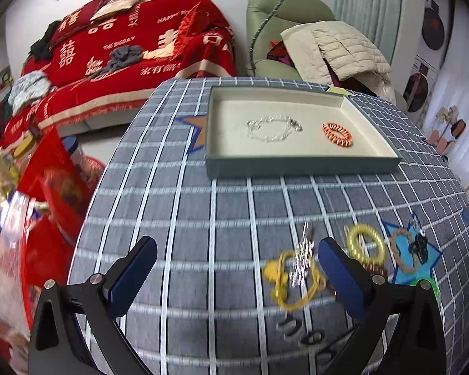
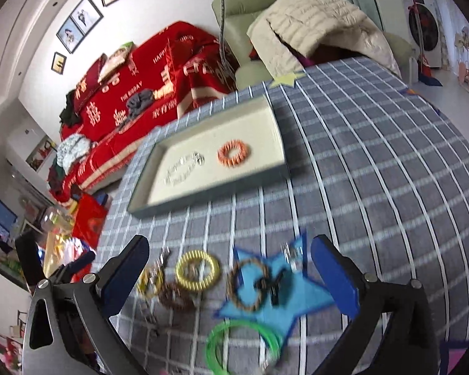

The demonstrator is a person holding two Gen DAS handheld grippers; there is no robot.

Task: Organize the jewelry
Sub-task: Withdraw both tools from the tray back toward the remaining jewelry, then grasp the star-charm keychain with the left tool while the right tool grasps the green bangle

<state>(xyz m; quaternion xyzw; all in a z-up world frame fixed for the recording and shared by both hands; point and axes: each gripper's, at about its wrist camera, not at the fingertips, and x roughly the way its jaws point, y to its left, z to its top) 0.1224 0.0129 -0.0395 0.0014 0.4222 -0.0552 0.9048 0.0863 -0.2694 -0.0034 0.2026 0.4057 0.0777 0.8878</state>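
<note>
A cream-lined tray (image 1: 300, 164) (image 2: 203, 193) sits on the checked tablecloth and holds a silver chain bracelet (image 1: 273, 128) (image 2: 184, 168) and an orange coil bracelet (image 1: 337, 134) (image 2: 234, 153). Loose jewelry lies nearer: a yellow cord piece (image 1: 292, 278), a silver snowflake piece (image 1: 303, 259), a yellow coil ring (image 1: 365, 245) (image 2: 198, 270), a brown bead bracelet (image 1: 403, 251) (image 2: 248, 284), a black clip (image 2: 270, 286) and a green bangle (image 2: 244, 343). My left gripper (image 1: 237, 276) is open and empty above the cloth. My right gripper (image 2: 231, 281) is open and empty over the pile.
The round table (image 1: 203, 218) has a grey checked cloth with star patches. A red-covered sofa (image 1: 125, 53) stands behind on the left. A green armchair with a beige jacket (image 1: 328, 47) stands behind the tray. Red bags (image 1: 47, 187) lie left of the table.
</note>
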